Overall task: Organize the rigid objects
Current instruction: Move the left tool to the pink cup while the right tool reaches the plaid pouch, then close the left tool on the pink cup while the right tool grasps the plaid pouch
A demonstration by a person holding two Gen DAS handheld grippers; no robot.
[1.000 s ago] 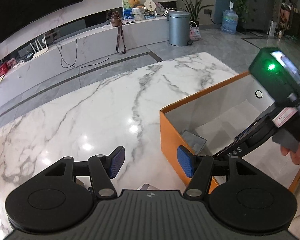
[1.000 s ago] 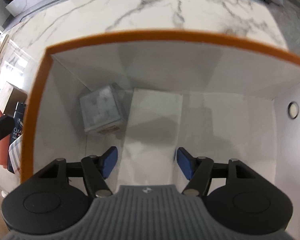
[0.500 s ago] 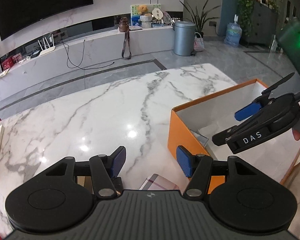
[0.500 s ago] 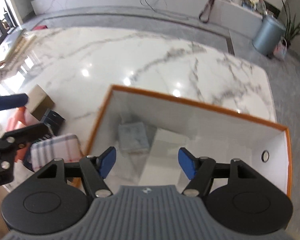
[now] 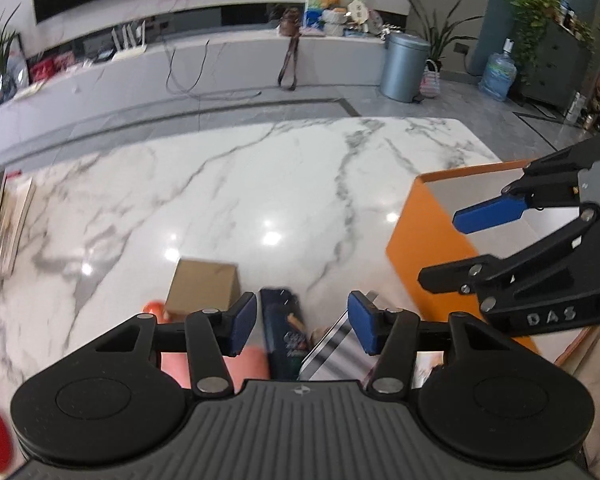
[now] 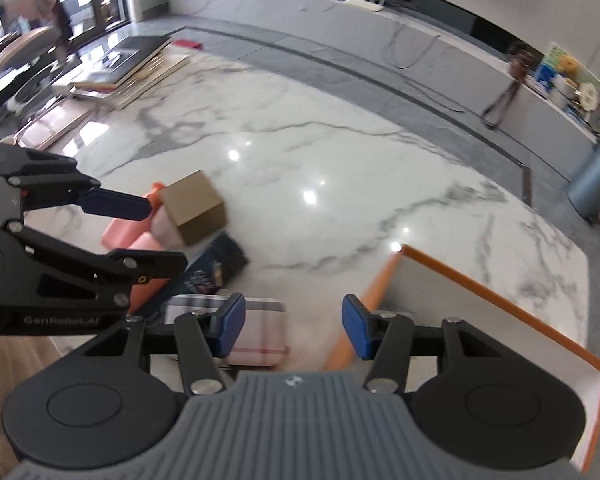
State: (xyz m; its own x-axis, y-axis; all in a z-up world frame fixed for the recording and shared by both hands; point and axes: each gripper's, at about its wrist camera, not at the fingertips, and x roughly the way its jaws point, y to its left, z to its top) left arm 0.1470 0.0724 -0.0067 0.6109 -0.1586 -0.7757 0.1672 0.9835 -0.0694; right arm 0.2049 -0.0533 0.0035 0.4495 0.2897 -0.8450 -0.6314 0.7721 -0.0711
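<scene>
An orange box (image 5: 418, 236) with a white inside stands on the marble table (image 5: 228, 184) at the right; it also shows in the right wrist view (image 6: 384, 280). A brown cardboard box (image 5: 204, 286) (image 6: 194, 208), a dark blue packet (image 5: 282, 332) (image 6: 212, 270), a plaid box (image 5: 340, 350) (image 6: 256, 332) and a salmon-pink object (image 6: 140, 236) lie together near the table's front edge. My left gripper (image 5: 302, 322) is open and empty above the blue packet. My right gripper (image 6: 294, 326) is open and empty over the plaid box and the orange box's corner.
Books (image 5: 0, 224) are stacked at the table's left edge, and they also show in the right wrist view (image 6: 128, 64). A grey bin (image 5: 404, 66) stands on the floor beyond the table. A low TV bench (image 5: 180, 68) runs along the wall.
My right gripper has risen out of the orange box and swung left toward the pile of objects. My left gripper has pulled back and tilted down, bringing the pile into view.
</scene>
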